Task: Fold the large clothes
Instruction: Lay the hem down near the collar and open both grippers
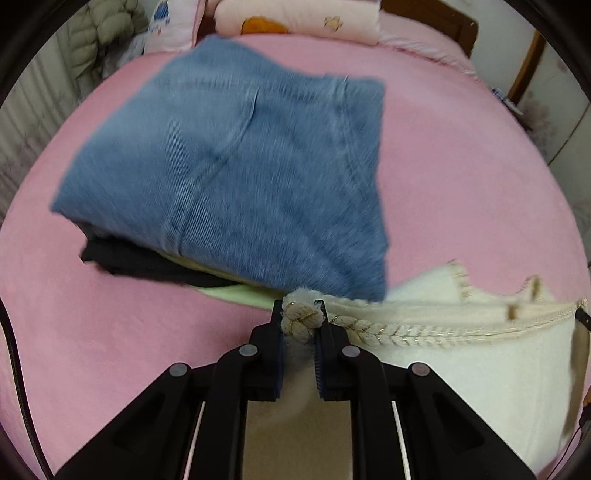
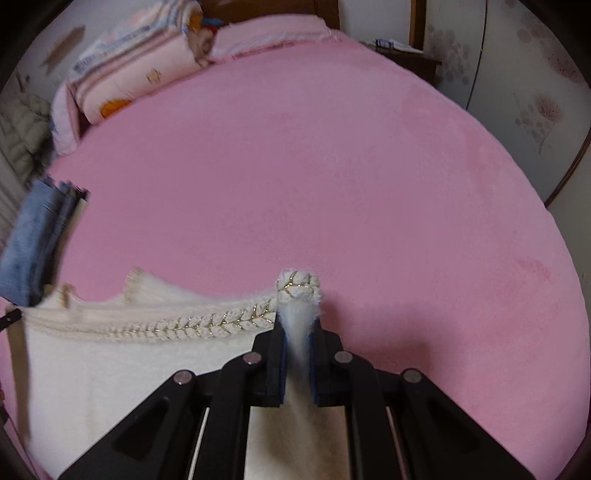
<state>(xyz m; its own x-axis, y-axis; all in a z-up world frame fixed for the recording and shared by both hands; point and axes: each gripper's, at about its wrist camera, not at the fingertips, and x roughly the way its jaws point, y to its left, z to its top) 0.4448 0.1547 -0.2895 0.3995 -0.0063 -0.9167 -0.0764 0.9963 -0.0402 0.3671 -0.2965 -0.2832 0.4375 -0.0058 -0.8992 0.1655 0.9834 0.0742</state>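
Cream garment (image 1: 461,369) | both hand-held grippers (image 1: 300,325) (image 2: 298,332) pinching its braided edge | jeans (image 1: 229,166) fully visible left view only

On the bed (image 1: 461,177) a stack of folded clothes (image 1: 229,166) lies centre-left in the left wrist frame; a garment (image 1: 461,362) spreads lower right, pillows (image 1: 295,18) along the top edge.

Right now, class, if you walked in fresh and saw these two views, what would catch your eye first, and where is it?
The fluffy cream-white garment with a gold-threaded braided edge stands out, stretched between the left gripper and the right gripper, each shut on one end. Beneath it spreads the bright pink bedspread. Beyond the left gripper sits a folded blue denim piece atop a small stack.
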